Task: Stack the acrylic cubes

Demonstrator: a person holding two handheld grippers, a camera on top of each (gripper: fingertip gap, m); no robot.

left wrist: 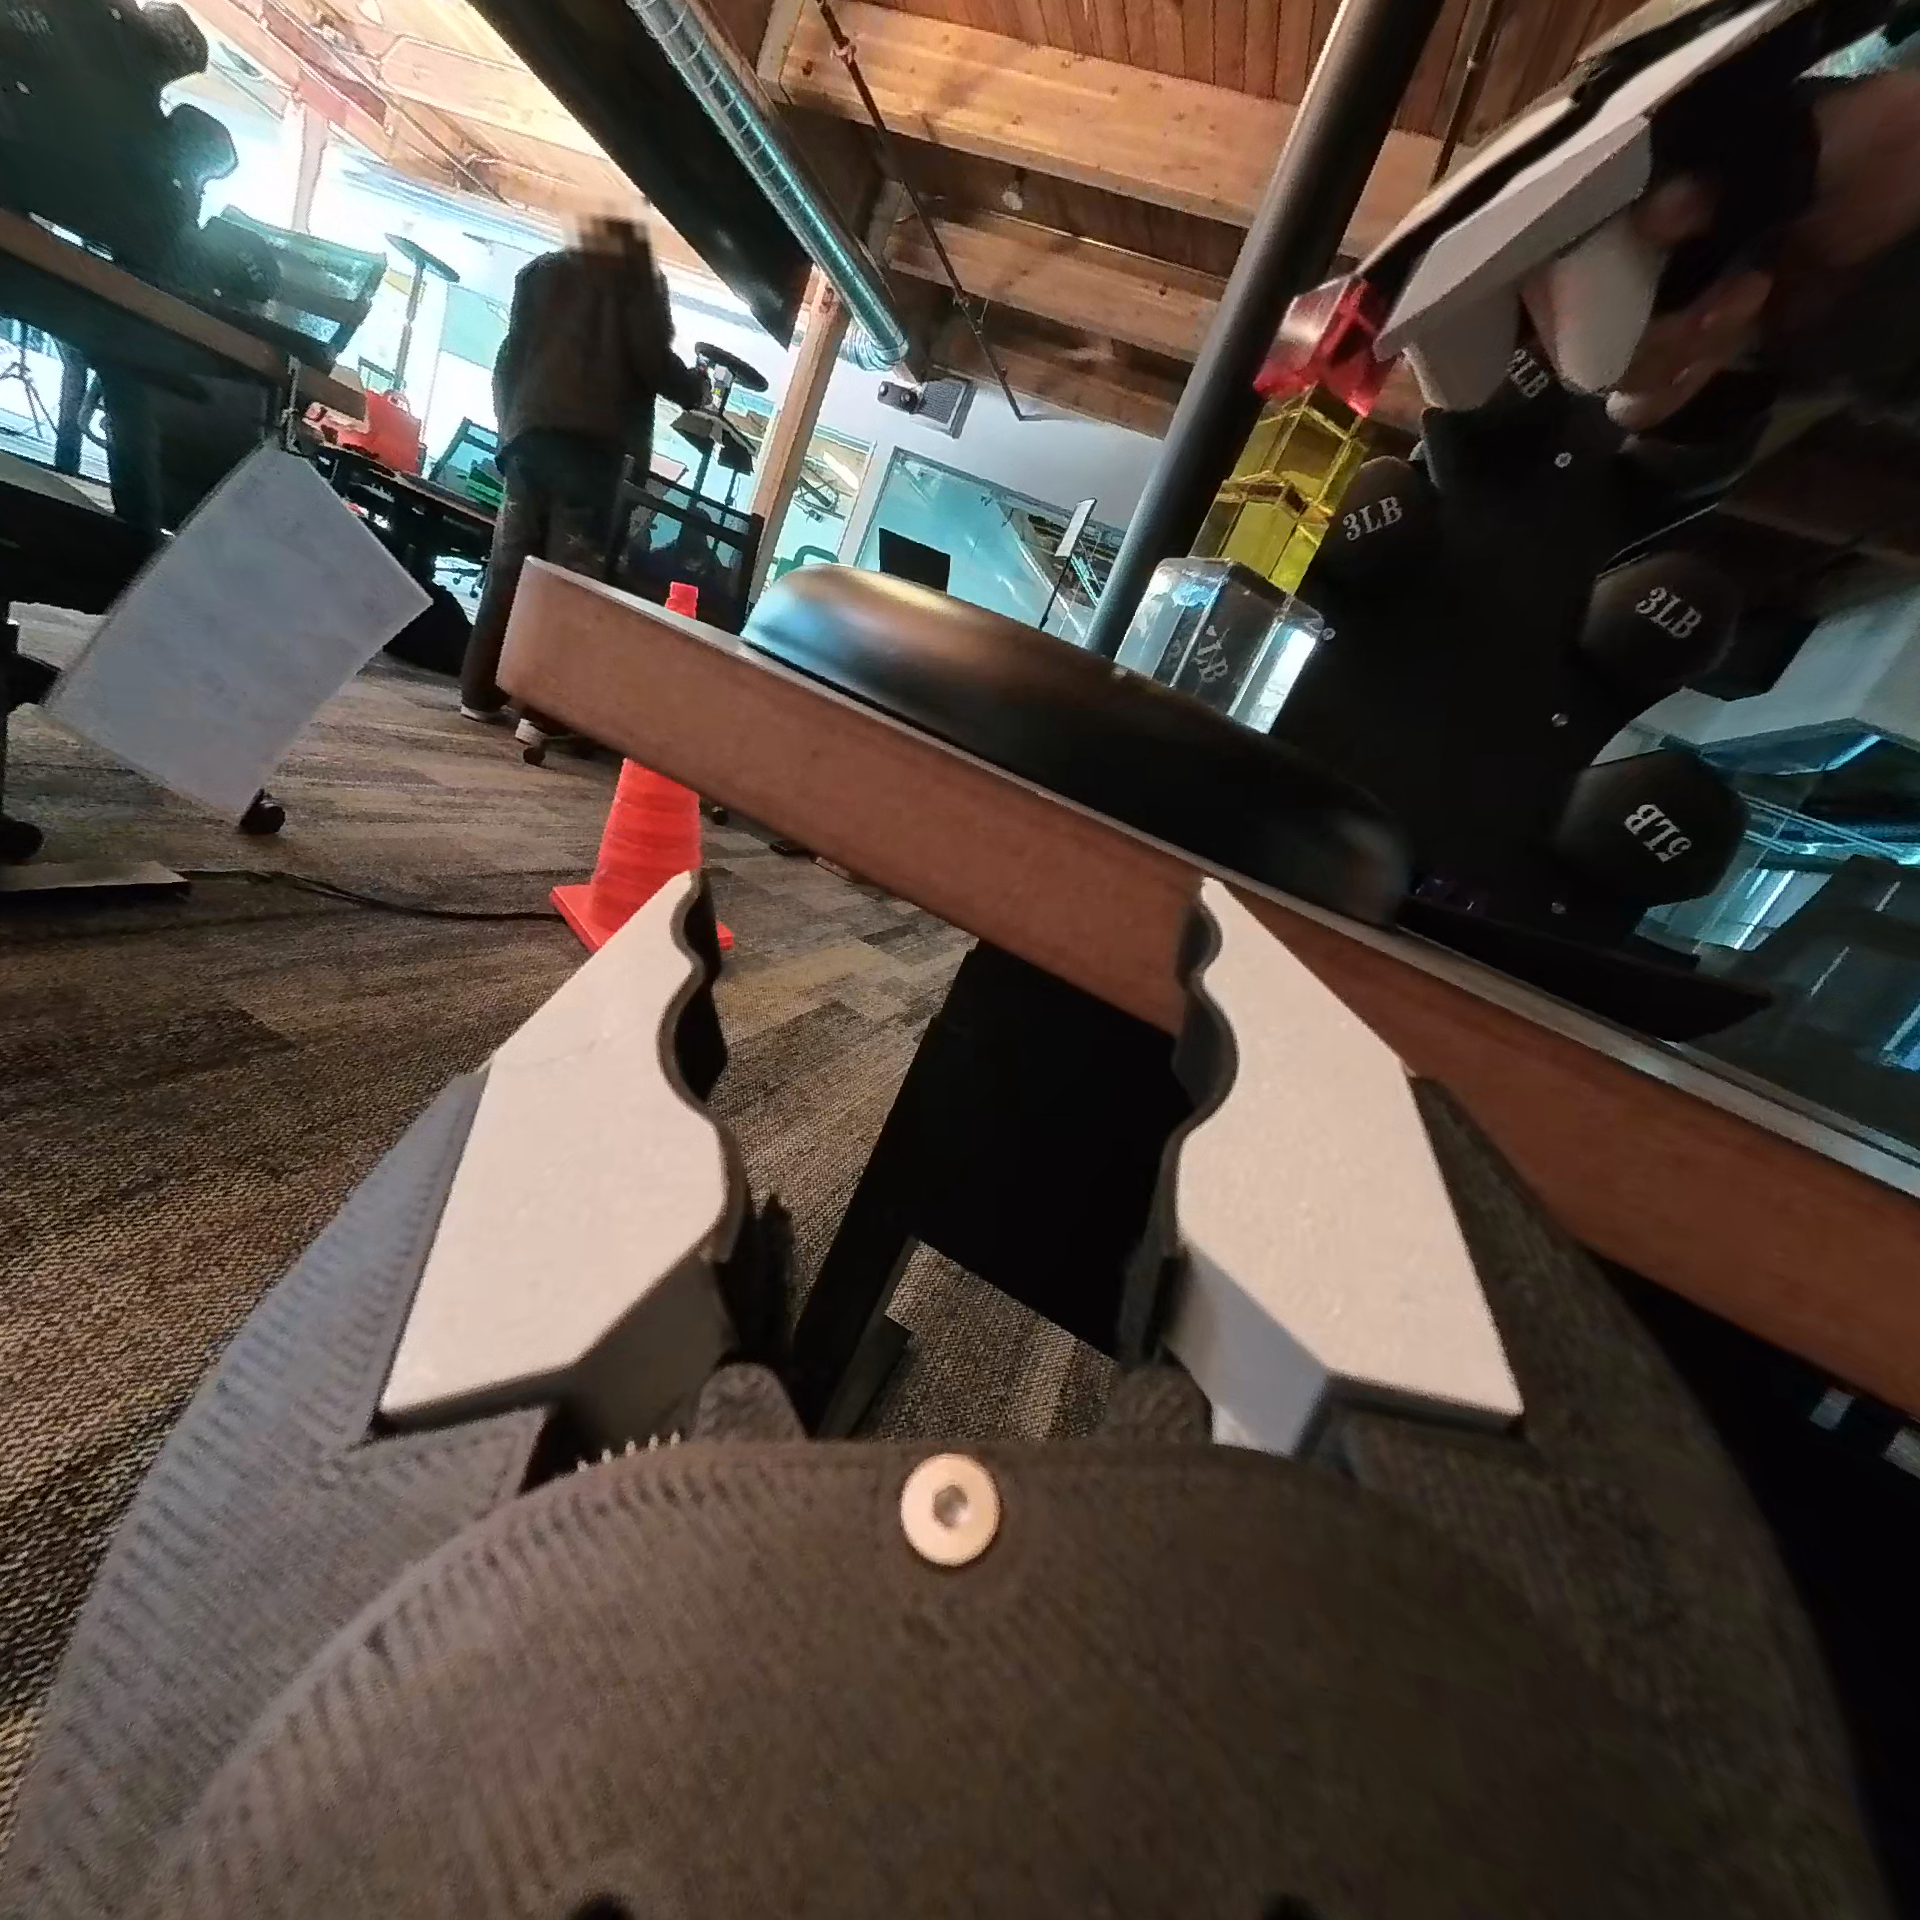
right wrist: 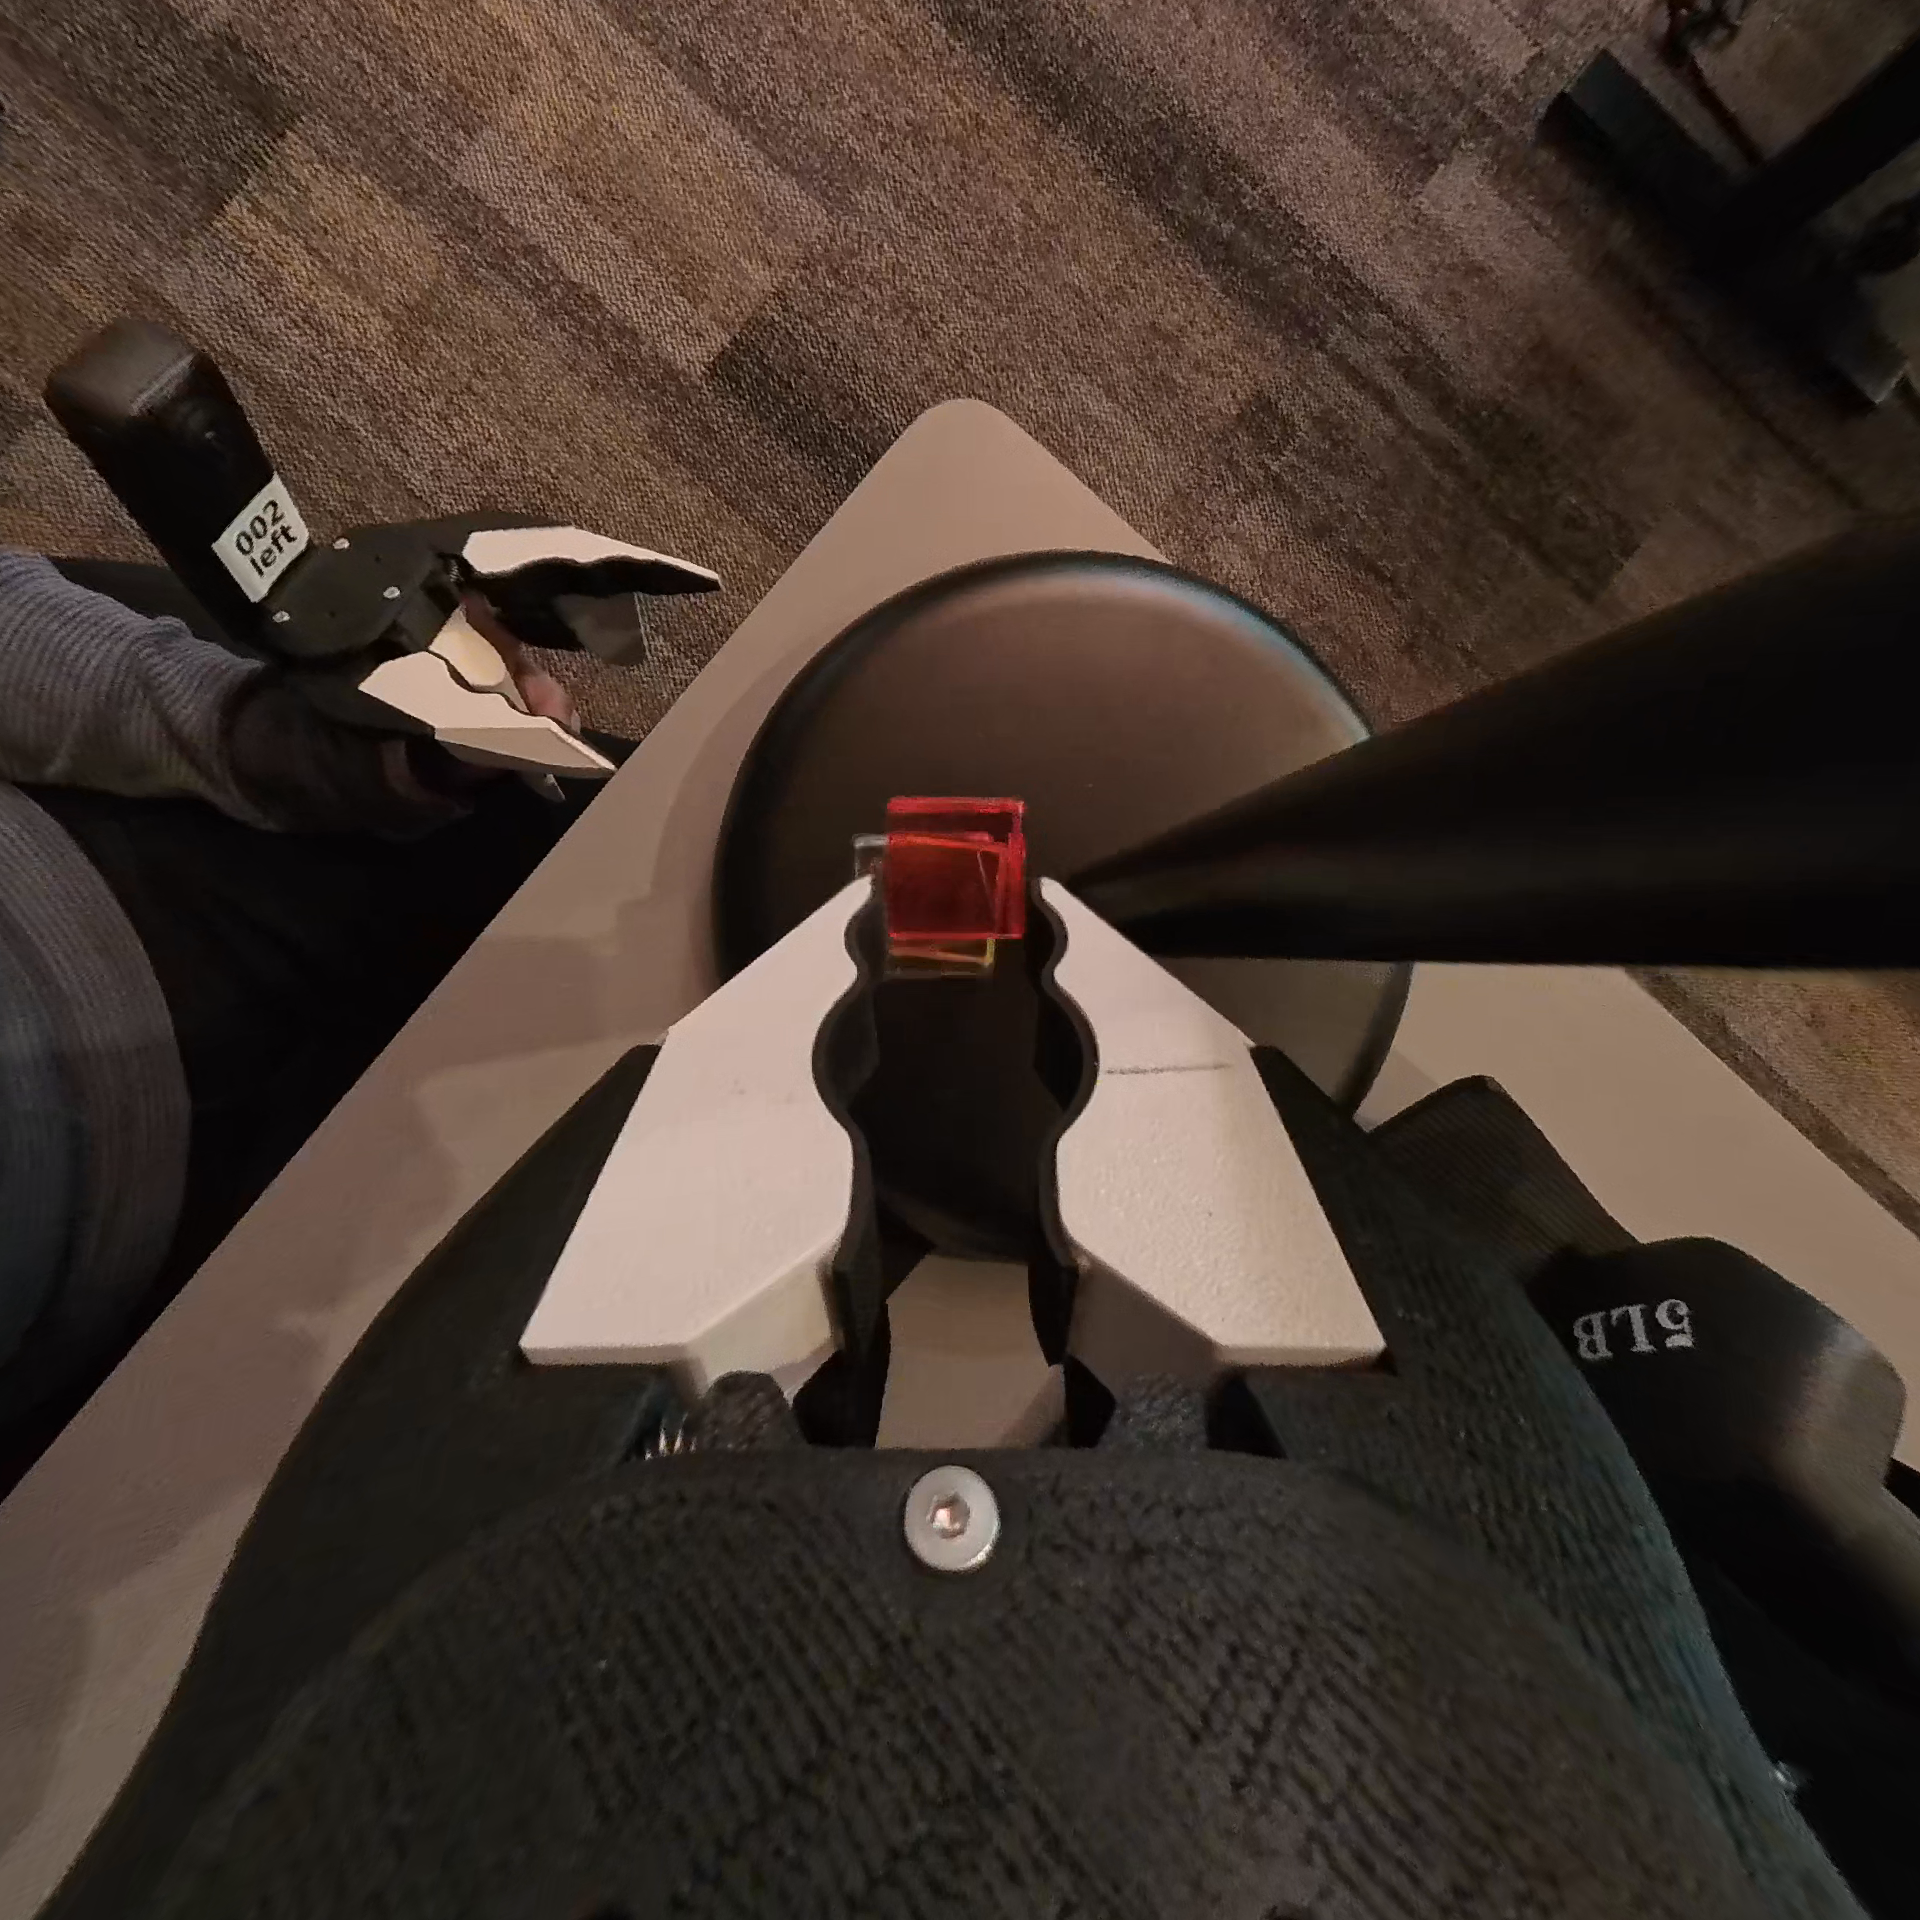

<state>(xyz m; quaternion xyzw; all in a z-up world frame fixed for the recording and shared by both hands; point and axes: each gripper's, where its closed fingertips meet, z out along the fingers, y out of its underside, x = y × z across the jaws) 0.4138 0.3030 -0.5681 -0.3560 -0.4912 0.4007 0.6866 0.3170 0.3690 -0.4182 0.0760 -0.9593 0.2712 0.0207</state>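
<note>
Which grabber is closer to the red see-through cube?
The right gripper: its fingertips sit at the red cube, holding it. The left gripper is open, off past the table's edge.

Black grippers, white fingers (right wrist: 727, 1174), grey sleeve (right wrist: 114, 665)

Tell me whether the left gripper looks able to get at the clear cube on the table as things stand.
Probably yes. The left gripper is open and holds nothing, low beside the table edge, so it must rise first. The clear cube stands behind the black round base, under the yellow cubes and the right gripper's red cube.
</note>
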